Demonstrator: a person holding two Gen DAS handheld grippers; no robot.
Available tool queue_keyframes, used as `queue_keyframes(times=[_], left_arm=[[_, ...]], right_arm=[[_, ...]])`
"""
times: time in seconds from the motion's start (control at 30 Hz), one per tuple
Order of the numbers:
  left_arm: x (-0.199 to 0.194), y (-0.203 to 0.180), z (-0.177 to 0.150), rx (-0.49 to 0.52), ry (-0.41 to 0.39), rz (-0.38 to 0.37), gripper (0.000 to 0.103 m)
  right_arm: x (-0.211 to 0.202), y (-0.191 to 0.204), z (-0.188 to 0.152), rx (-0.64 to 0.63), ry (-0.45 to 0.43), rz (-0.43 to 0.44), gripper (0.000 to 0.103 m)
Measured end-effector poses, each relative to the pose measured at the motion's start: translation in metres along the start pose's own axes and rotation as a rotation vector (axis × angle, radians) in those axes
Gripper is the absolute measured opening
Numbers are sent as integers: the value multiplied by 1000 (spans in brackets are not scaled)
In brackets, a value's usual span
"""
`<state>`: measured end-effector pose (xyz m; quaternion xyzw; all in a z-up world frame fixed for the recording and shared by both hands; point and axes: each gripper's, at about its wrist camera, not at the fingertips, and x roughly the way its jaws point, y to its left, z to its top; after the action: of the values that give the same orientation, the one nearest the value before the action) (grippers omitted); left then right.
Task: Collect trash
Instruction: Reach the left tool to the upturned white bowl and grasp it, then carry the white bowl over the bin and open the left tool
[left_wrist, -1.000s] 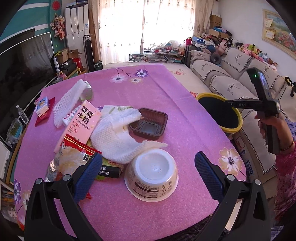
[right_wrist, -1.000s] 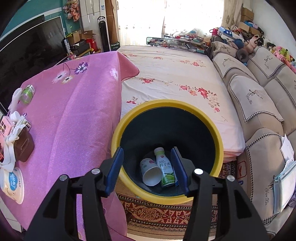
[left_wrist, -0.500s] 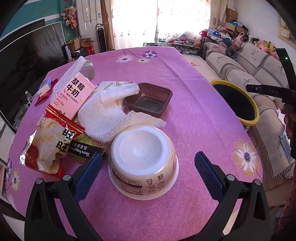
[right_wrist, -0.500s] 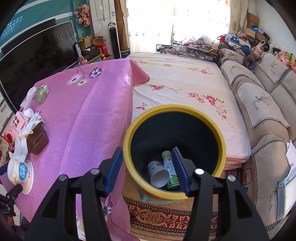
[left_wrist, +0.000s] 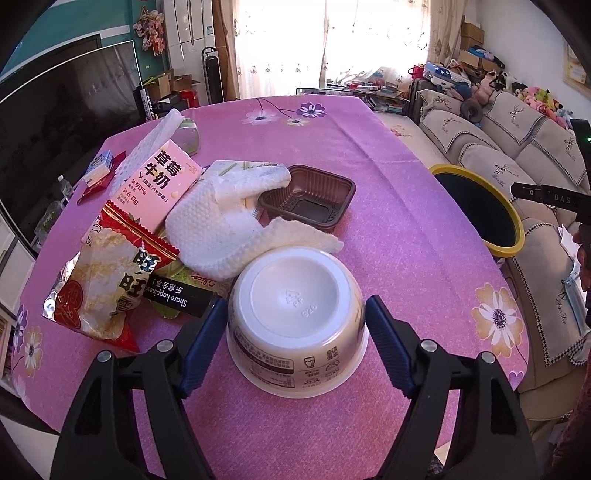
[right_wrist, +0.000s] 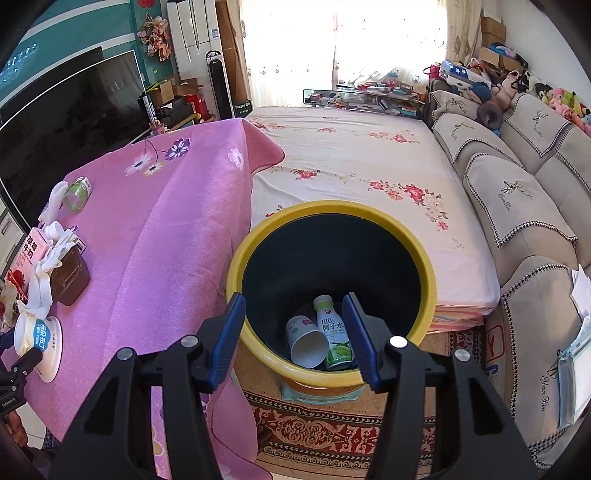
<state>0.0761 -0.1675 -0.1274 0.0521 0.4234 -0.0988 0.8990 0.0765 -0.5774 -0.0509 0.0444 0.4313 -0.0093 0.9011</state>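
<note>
An upside-down white bowl (left_wrist: 295, 295) sits on the pink tablecloth (left_wrist: 406, 221) near its front edge. My left gripper (left_wrist: 295, 306) straddles it; its jaws are closing and the blue pads (left_wrist: 205, 343) lie against the bowl's two sides. Behind it are a white paper towel (left_wrist: 221, 229), a brown plastic tray (left_wrist: 306, 199), a pink milk carton (left_wrist: 159, 184) and a red snack bag (left_wrist: 107, 280). My right gripper (right_wrist: 293, 299) hangs open above the yellow-rimmed bin (right_wrist: 332, 206), holding nothing. In the bin lie a paper cup (right_wrist: 306, 343) and a green bottle (right_wrist: 334, 336).
The bin (left_wrist: 517, 229) stands off the table's right edge, beside a beige sofa (right_wrist: 517, 206) and a flowered mattress (right_wrist: 351, 166). A small green bottle (right_wrist: 77, 190) lies at the table's far left. A television (left_wrist: 55, 147) lines the left wall.
My left gripper has dropped down over the bowl and its jaws have narrowed from wide apart to the bowl's sides. In the right wrist view the bin has shifted right; that gripper stays open.
</note>
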Motion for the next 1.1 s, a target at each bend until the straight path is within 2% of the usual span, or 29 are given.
queue_keyframes(times=[0.23, 0.63, 0.93, 1.1], left_arm=[[-27, -8, -1, 84, -60, -27, 76], [-48, -22, 16, 128, -118, -99, 76], [-38, -75, 61, 204, -149, -201, 76], [-19, -128, 97, 273, -172, -249, 76]], right_arm=[[-5, 0, -3, -4, -6, -1, 52], [-11, -1, -4, -4, -17, 0, 52], [-29, -21, -6, 21, -49, -28, 52], [-37, -48, -9, 56, -53, -77, 52]])
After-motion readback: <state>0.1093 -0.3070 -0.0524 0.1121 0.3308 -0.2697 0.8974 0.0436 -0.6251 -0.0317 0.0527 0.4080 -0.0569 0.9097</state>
